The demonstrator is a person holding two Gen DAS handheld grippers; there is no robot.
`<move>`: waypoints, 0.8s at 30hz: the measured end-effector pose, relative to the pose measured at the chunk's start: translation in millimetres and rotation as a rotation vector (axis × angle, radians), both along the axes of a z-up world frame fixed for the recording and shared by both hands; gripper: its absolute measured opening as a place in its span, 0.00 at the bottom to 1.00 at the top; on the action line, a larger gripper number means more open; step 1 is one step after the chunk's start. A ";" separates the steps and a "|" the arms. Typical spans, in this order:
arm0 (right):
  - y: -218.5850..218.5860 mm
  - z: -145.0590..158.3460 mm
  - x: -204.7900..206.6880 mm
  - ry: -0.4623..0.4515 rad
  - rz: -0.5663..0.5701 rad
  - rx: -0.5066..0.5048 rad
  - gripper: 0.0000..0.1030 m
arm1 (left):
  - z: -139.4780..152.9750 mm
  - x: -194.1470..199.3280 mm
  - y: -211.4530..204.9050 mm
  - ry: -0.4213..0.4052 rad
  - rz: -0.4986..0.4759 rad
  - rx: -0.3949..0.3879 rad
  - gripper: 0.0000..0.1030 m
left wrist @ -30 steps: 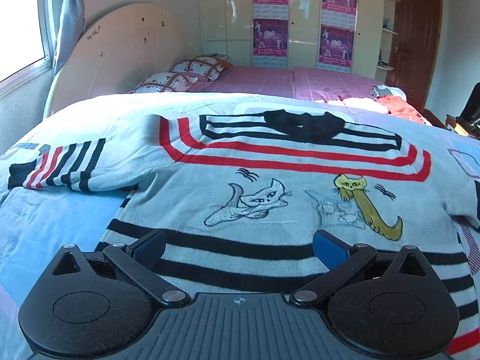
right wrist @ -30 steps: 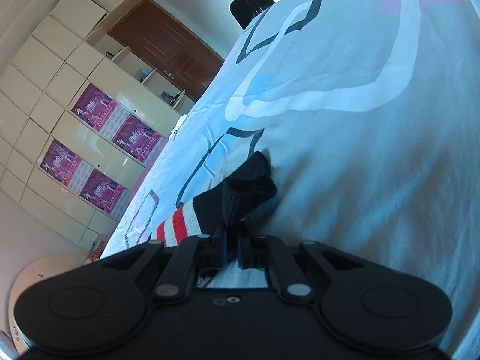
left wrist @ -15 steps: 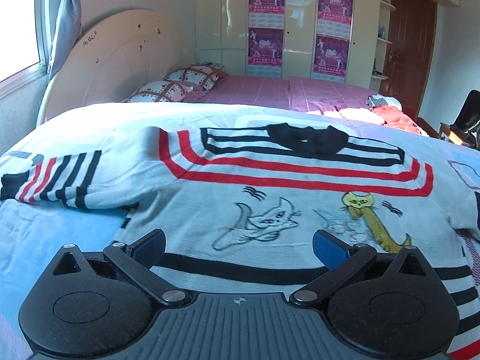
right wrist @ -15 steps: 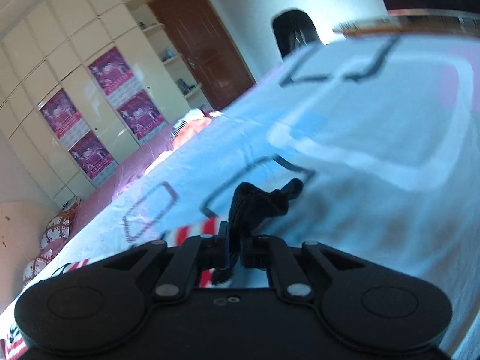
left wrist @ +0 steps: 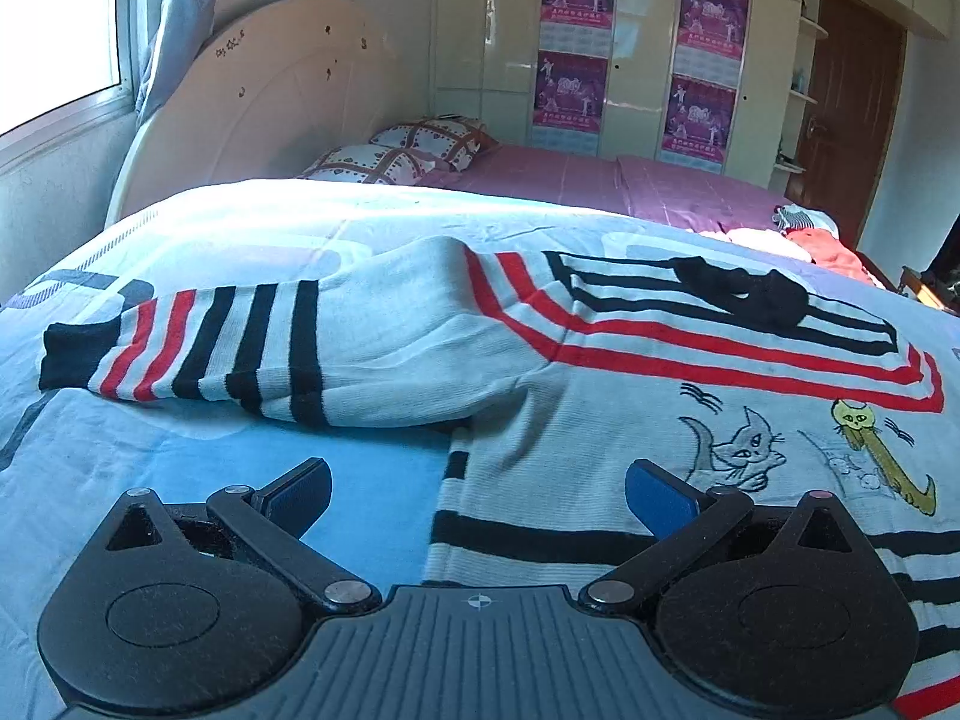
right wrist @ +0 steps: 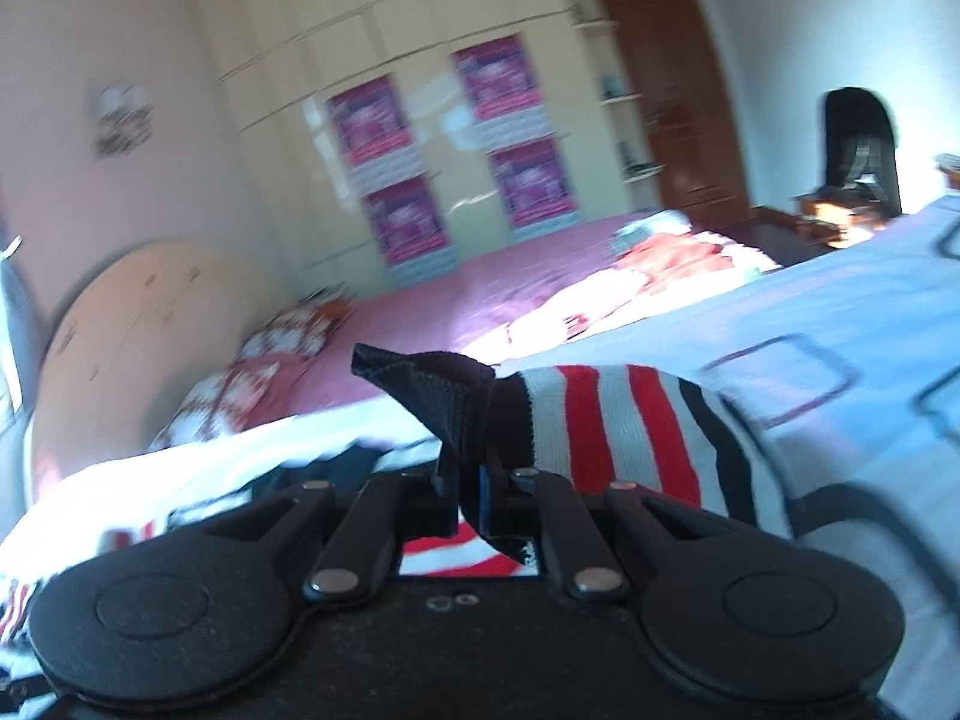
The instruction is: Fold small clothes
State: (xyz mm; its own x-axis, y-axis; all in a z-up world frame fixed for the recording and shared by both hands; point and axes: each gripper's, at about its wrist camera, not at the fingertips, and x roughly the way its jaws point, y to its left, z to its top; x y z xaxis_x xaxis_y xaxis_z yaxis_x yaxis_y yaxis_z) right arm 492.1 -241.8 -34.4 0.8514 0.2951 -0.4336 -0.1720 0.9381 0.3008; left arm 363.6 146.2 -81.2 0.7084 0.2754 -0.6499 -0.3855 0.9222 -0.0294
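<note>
A small white sweater (left wrist: 600,396) with red and black stripes and two cat pictures lies front up on the blue bedsheet (left wrist: 180,444). Its left sleeve (left wrist: 228,348) stretches out to the left, black cuff at the end. My left gripper (left wrist: 478,489) is open and empty, low over the sweater's left hem edge. My right gripper (right wrist: 471,480) is shut on the black cuff of the right sleeve (right wrist: 606,426) and holds it lifted above the sweater.
A second bed with a pink cover (left wrist: 600,180) and patterned pillows (left wrist: 414,150) stands behind. A cream headboard (left wrist: 264,102), wardrobe with posters (left wrist: 636,60), brown door (left wrist: 852,102), orange clothes (left wrist: 822,240) and a dark chair (right wrist: 858,138) surround it.
My right gripper has lifted the sleeve cuff off the sheet and swung it leftward over the sweater. My left gripper has shifted left toward the sweater's left edge and stays open.
</note>
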 end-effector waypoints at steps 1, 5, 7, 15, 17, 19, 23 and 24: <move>23.2 -3.6 0.4 0.017 0.041 -0.013 0.06 | -1.0 -0.8 6.2 0.002 0.001 -0.007 1.00; 98.7 -29.5 -0.2 0.094 0.198 -0.087 0.08 | -3.5 -4.5 24.9 0.001 0.000 -0.045 1.00; 127.8 -56.0 7.2 0.240 0.260 -0.156 0.23 | -3.2 -4.3 29.6 -0.012 0.001 -0.079 1.00; 87.6 -12.5 -61.3 0.010 0.192 -0.158 0.39 | 1.4 31.7 -2.9 -0.097 -0.133 -0.292 0.99; 61.8 -8.0 -64.9 0.024 0.119 -0.125 0.39 | -1.7 52.3 -25.8 -0.120 -0.212 -0.394 0.90; 32.8 -3.6 -66.8 0.040 0.054 -0.099 0.39 | -8.5 76.0 -47.2 -0.113 -0.280 -0.492 0.64; -7.3 -2.6 -71.0 0.041 -0.020 -0.096 0.39 | -31.8 119.7 -82.9 -0.043 -0.308 -0.571 0.64; -15.5 -2.8 -73.6 0.037 -0.036 -0.097 0.39 | -38.4 129.4 -89.2 -0.033 -0.305 -0.591 0.64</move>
State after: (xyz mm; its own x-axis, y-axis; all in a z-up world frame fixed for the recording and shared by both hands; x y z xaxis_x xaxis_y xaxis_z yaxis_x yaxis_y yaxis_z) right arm 418.5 -257.3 -37.2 0.8435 0.2195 -0.4902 -0.1276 0.9684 0.2141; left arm 493.0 57.0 -119.5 0.7201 -0.3364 -0.6069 -0.1001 0.8151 -0.5707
